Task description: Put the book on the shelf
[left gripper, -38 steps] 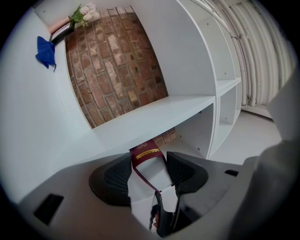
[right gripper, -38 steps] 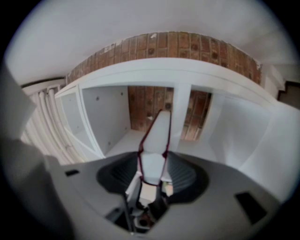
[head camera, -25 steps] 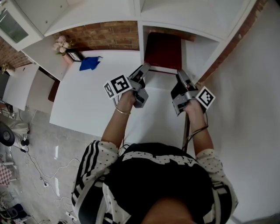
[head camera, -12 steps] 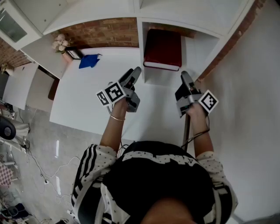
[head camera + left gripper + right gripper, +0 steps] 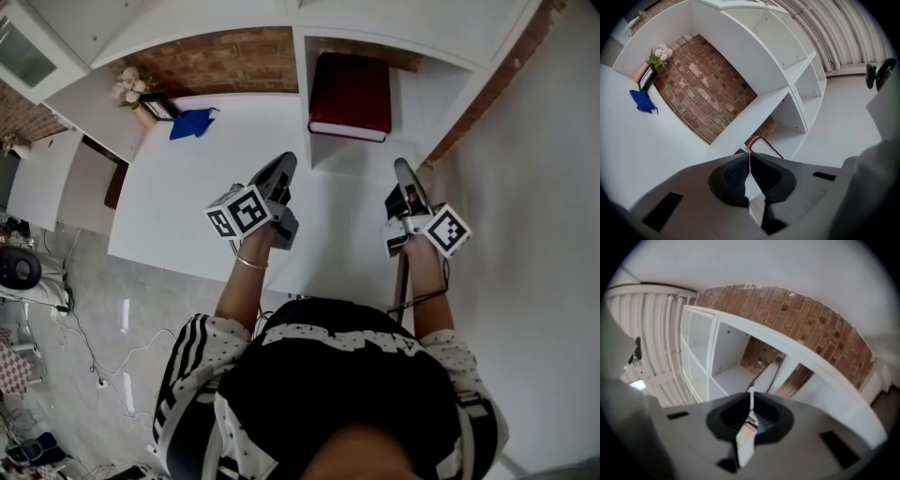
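The book (image 5: 350,94) is lying flat inside a box of the shelf (image 5: 303,103), just to the right of the white wall that splits the shelf, with its white page edge facing me. I think it lies flat like that so it cannot tip over, and to me the job looks done. My left gripper (image 5: 284,164) hangs over the table (image 5: 178,211), apart from the book, and its two fingers are pressed together with nothing between them. My right gripper (image 5: 402,169) is the same: fingers closed tight, holding nothing, near the front of the shelf but not touching the book. I think both sit low and away from the shelf so they will not bump it. The table is plain white and smooth. At its far left corner sit a blue cloth (image 5: 192,123), a small picture frame (image 5: 159,111) and some pale flowers (image 5: 124,89). Behind them is a brick wall (image 5: 230,64). On the left, the grey floor (image 5: 89,281) has cables (image 5: 94,361) lying on it.
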Demonstrator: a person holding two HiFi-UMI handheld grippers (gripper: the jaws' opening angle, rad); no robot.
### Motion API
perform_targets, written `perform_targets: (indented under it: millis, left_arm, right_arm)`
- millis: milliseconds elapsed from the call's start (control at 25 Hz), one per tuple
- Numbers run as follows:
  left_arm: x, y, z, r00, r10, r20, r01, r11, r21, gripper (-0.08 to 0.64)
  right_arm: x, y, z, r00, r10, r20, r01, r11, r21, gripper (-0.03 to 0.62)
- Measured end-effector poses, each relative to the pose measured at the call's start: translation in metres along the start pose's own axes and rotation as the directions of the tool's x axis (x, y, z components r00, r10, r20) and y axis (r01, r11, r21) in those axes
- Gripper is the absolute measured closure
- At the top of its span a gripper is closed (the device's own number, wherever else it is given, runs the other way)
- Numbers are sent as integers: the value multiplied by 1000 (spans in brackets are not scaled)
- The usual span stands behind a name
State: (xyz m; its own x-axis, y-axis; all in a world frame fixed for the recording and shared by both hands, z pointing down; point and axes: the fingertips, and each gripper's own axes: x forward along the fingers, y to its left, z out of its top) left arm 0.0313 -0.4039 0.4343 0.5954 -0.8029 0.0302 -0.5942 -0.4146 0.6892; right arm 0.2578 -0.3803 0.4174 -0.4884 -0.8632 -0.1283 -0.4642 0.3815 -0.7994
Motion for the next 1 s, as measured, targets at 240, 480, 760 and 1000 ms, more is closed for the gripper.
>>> perform_targets:
  millis: [240, 480, 760, 1000]
  left_arm:
    - [-9, -15, -10, 999, 25, -46, -16, 983, 182, 518]
    - [-16, -29, -16, 995, 55, -82, -22, 931, 364, 518]
    - [-16, -37, -29, 992, 52, -114, -2, 917, 398, 518]
    - [-15, -41, -34, 991, 56, -125, 2, 906, 424, 518]
  right_arm:
    - [-7, 23, -8, 999, -2, -51, -10, 973, -232, 555]
    - [-15, 35, -16, 994, -49, -94, 1, 893, -451, 557]
    - [-22, 39, -24, 991, -69, -112, -3, 839, -544, 557]
    - [-23, 40, -25, 991, -62, -117, -14, 833, -552, 557]
